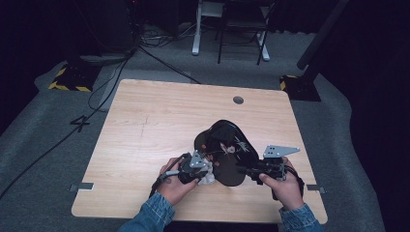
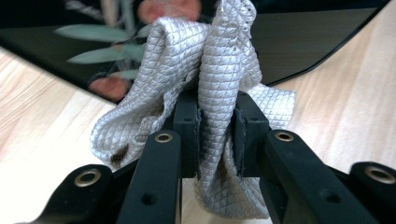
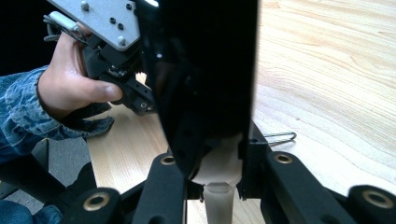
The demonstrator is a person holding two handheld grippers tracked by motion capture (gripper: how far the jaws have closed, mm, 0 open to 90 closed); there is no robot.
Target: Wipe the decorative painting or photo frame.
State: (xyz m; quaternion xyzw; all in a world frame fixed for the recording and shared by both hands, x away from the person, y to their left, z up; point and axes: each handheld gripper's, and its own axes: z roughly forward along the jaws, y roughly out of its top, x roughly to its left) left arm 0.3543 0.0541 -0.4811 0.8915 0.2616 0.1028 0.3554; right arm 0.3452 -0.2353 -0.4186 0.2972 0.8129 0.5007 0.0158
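On the wooden table (image 1: 154,121) a person works with two grippers. The left gripper (image 1: 200,175) is closed on a grey cloth (image 2: 219,93) with a fine quilted pattern; in the left gripper view the cloth is pressed between the two black jaws and its folds stand up above them and hang below. Just behind the cloth there is the black glossy plate (image 1: 225,152) with painted flowers and green leaves, and the cloth is at its near left edge; if it really touches the surface I cannot tell.

The right gripper (image 1: 244,170) is closed on the plate. In the right gripper view the jaws squeeze the lower edge of this black plate (image 3: 205,70), which stands up on its edge in front of the camera, and a pale part (image 3: 218,177) sits between the jaws under it. In the high view the plate is tilted, near the front middle of the table, between the two hands. A small wire clip (image 3: 280,136) lies on the table just beside the right jaws
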